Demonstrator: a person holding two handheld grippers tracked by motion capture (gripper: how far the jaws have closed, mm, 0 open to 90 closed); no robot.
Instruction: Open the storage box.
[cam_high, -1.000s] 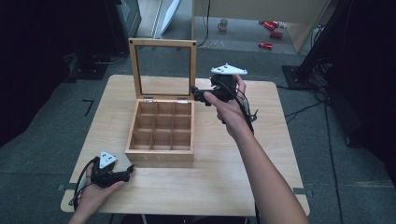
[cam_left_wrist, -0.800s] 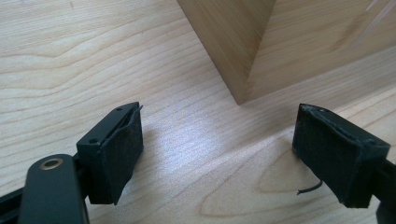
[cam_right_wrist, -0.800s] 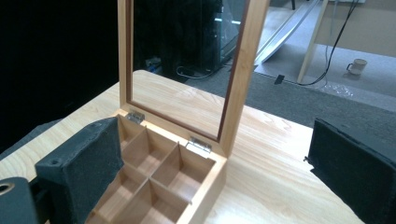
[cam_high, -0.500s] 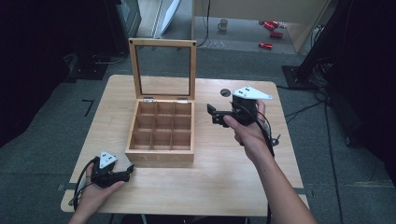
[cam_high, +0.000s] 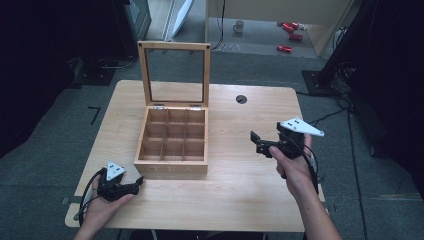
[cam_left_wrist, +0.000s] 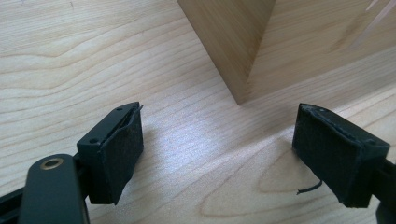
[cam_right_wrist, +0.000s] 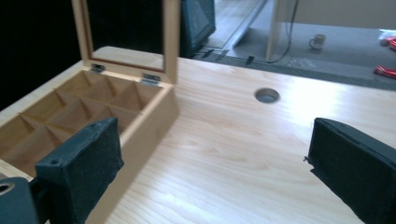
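Pale wood table (cam_high: 240, 200) on grey floor (cam_high: 55, 130), dark surrounds; open compartment box (cam_high: 172, 142) centred. Left gripper (cam_high: 134, 187), right gripper (cam_high: 256, 142): jaws spread, empty.

Pale wooden tea box (cam_high: 172, 145), nine empty compartments, glass-paned lid (cam_high: 174, 73) hinged upright, mid-table, left of centre

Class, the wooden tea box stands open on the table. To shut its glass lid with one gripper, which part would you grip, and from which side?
Probably the lid's top rail, its free edge farthest from the hinges. It stands upright, bare and thin enough for open jaws. Come from above with the right gripper, already open and nearer, one jaw on each face of the rail.
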